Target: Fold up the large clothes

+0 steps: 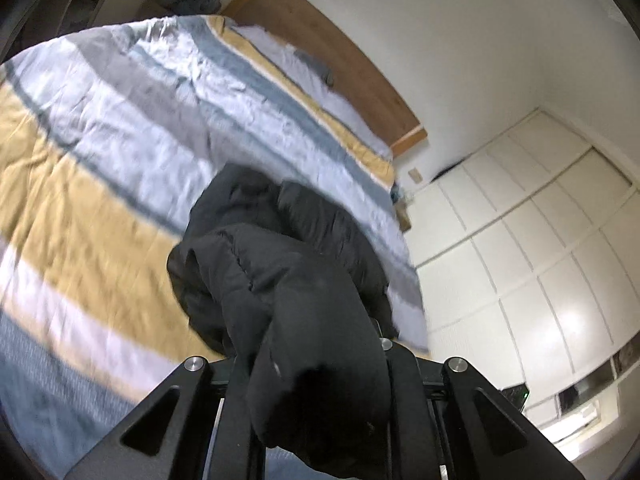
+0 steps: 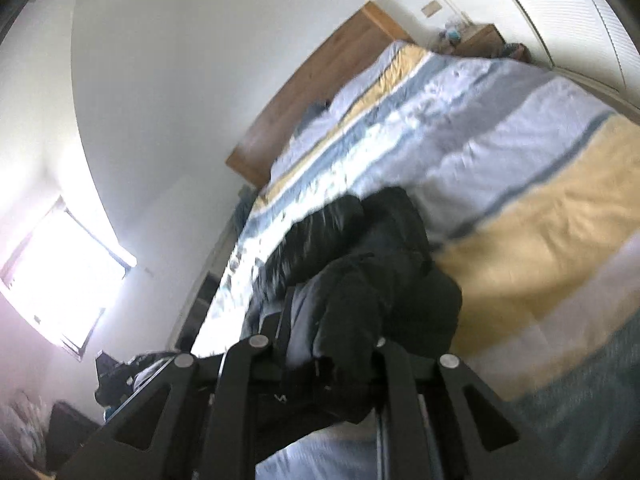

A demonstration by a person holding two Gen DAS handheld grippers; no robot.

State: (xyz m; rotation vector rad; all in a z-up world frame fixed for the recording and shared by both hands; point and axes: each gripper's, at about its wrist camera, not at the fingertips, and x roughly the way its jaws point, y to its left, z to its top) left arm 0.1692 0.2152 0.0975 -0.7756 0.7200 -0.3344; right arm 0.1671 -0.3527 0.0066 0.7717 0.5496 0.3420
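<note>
A black padded jacket (image 1: 280, 264) hangs bunched in front of the left wrist camera, above a striped bed cover (image 1: 120, 120). My left gripper (image 1: 316, 360) is shut on a thick fold of it; the cloth hides the fingertips. In the right wrist view the same black jacket (image 2: 372, 280), with a dark furry trim (image 2: 304, 240) on its left, bulges over my right gripper (image 2: 320, 356), which is shut on another part of it. A grey lining shows near those jaws. Both views are blurred and tilted, with the garment lifted off the bed.
The bed has a wooden headboard (image 1: 340, 60) against a white wall. White wardrobe doors (image 1: 540, 240) stand to the bed's right. A bright window (image 2: 60, 272) and dark items on the floor (image 2: 116, 376) lie on the other side. A bedside table (image 2: 476, 40) holds small things.
</note>
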